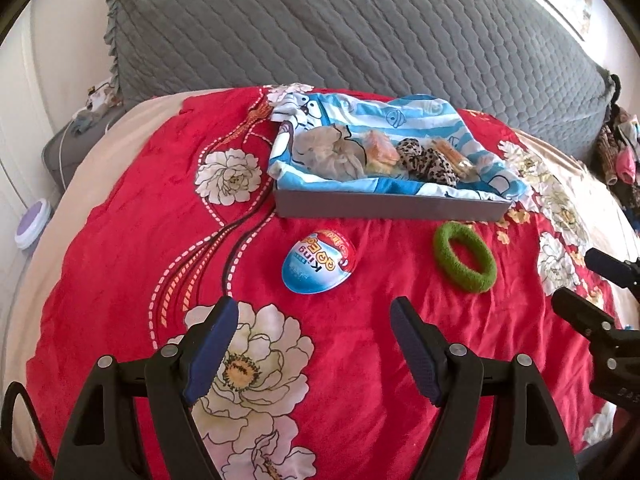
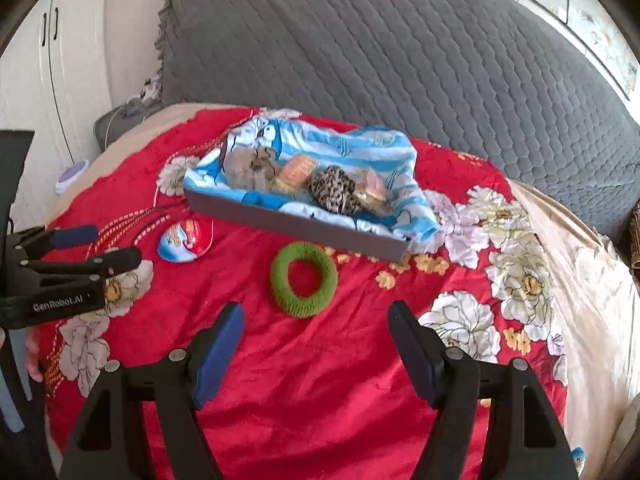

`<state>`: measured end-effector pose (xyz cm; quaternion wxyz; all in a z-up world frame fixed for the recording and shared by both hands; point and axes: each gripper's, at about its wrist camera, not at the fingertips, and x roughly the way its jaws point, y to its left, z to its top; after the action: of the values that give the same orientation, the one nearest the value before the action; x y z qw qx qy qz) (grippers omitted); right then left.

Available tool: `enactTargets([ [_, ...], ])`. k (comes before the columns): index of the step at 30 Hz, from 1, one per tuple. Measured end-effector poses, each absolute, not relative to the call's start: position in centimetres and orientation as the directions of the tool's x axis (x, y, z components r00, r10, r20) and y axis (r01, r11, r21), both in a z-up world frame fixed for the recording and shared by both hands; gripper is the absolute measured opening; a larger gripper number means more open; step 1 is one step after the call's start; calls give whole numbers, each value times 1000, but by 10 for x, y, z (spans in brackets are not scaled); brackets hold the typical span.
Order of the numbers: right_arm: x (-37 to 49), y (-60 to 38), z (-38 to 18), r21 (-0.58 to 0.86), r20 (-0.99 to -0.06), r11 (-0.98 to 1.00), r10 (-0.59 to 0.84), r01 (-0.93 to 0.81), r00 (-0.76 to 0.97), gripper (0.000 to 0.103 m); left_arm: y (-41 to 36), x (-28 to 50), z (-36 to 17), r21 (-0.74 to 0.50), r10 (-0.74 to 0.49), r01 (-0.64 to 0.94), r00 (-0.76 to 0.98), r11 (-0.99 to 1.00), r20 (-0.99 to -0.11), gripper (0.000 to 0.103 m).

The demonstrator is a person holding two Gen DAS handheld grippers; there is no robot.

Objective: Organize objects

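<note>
A blue, white and red egg-shaped package [image 1: 319, 261] [image 2: 185, 241] lies on the red flowered bedspread [image 1: 140, 220]. To its right lies a green knitted ring [image 1: 464, 257] [image 2: 304, 279]. Behind both stands a shallow grey box [image 1: 384, 204] [image 2: 296, 222] lined with a blue-and-white cloth, holding a beige pouch [image 1: 332, 152], an orange packet and a leopard-print scrunchie [image 1: 428, 160]. My left gripper [image 1: 314, 308] hovers open just short of the egg, nothing between its fingers. My right gripper [image 2: 316, 314] is open just short of the green ring, also empty.
A grey quilted headboard cover [image 1: 360, 28] rises behind the box. A round purple-topped container [image 1: 34, 224] sits off the bed's left edge. Clothes are piled at the far right [image 1: 616, 152]. White cabinet doors [image 2: 48, 60] stand at the left.
</note>
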<state>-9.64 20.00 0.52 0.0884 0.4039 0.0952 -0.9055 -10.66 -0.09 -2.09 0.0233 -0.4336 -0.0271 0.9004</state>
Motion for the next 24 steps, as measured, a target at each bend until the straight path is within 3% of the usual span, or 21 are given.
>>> enactTargets([
  [24,-118,197,-35,-95,-808,-968,-62,232,-586,74,0,-120,-58,-67,74,-34,-571,-997,-817,79],
])
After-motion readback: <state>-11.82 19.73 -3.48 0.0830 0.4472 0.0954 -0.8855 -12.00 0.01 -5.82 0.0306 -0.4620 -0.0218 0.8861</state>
